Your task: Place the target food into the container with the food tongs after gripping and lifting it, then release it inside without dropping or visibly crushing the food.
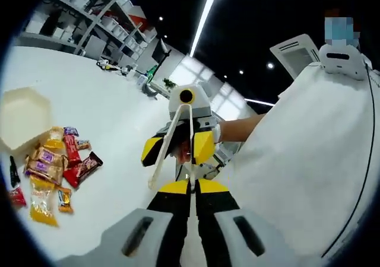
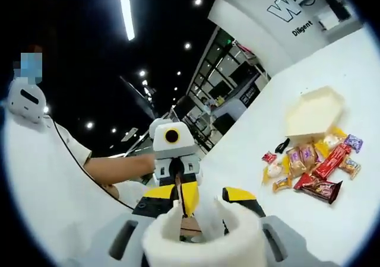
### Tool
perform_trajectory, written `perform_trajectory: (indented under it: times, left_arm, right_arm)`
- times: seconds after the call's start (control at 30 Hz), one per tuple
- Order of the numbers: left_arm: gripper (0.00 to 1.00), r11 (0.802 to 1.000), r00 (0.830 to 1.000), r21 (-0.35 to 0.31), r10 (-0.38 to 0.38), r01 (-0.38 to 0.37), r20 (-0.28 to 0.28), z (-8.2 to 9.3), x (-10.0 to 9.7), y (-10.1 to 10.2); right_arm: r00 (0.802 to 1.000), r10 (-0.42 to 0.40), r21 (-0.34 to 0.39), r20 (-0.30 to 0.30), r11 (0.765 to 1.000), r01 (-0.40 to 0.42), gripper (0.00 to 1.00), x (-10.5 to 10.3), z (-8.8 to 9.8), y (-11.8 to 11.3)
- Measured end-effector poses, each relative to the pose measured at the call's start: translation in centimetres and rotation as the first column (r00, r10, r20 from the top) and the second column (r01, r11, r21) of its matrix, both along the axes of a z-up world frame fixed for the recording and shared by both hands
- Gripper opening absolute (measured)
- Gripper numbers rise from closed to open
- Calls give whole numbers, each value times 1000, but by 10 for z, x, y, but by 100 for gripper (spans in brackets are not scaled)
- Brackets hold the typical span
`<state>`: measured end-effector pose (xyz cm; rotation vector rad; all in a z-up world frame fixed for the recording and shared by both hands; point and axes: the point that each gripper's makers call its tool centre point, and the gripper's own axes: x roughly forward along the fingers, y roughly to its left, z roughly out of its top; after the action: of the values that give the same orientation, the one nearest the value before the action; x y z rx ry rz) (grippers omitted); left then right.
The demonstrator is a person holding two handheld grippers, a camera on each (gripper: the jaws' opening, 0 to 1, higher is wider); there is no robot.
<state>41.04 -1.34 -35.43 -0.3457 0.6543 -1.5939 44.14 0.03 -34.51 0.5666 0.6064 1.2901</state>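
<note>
White food tongs (image 1: 171, 151) hang in the air between my two grippers. In the left gripper view my right gripper (image 1: 178, 148) faces me, its yellow jaws closed around both tong arms. One arm's tip runs down into my left gripper (image 1: 194, 187), whose jaws are pinched on it. In the right gripper view the tongs (image 2: 202, 234) fill the space between my right gripper's (image 2: 202, 199) jaws, and the left gripper (image 2: 176, 194) meets them from ahead. A pile of wrapped snacks (image 1: 53, 166) (image 2: 314, 166) lies beside an open cream hexagonal container (image 1: 24, 115) (image 2: 314, 113).
The white table (image 1: 107, 113) (image 2: 356, 71) carries the snacks and box. A small black item (image 1: 13, 169) (image 2: 282, 145) lies by the pile. A person in a white garment (image 1: 309, 160) (image 2: 41, 184) holds the grippers. Shelves with bins (image 1: 89, 12) stand behind the table.
</note>
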Motion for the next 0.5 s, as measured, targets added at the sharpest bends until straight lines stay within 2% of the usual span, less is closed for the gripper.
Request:
perform_trajectory:
  times: [0.17, 0.5]
  left_arm:
    - [2, 1000, 1000, -15, -1, 1, 6, 4, -2, -5]
    - [2, 1000, 1000, 1, -18, 18, 16, 2, -5, -6]
  right_arm:
    - [1000, -5, 15, -5, 1000, 5, 26, 1, 3, 0]
    - [1000, 19, -2, -8, 1000, -19, 24, -7, 1, 1]
